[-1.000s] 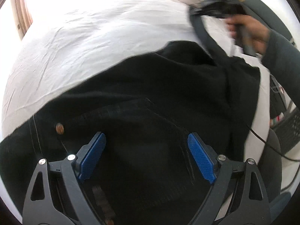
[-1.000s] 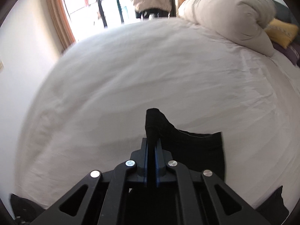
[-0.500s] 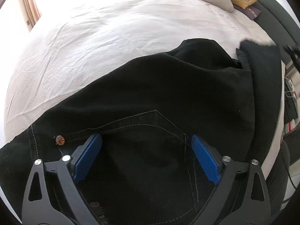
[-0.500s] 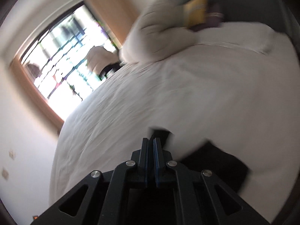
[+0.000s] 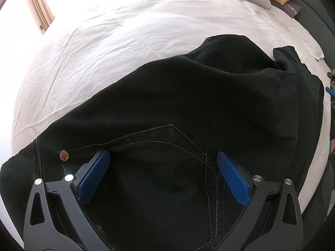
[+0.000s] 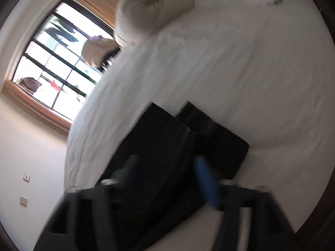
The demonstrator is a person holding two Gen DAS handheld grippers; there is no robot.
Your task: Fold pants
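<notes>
Left wrist view: you're hovering the left gripper (image 5: 163, 174), fingers wide apart, over the pants (image 5: 188, 108); the right gripper (image 6: 167, 179), jaws just opening, is gripping nothing. Legs lying doubled beyond fingertips; approx. one fold done, more remaining.

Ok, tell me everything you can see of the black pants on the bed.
The black pants look like dark denim with pale contrast stitching, a back pocket outlined in thread and a small round metal rivet at its corner. They lie folded over on the white bed sheet, the leg ends doubled back on the right. The left gripper stands open over the pocket; the right gripper, blurred, has just been opening, with nothing between its fingers.
</notes>
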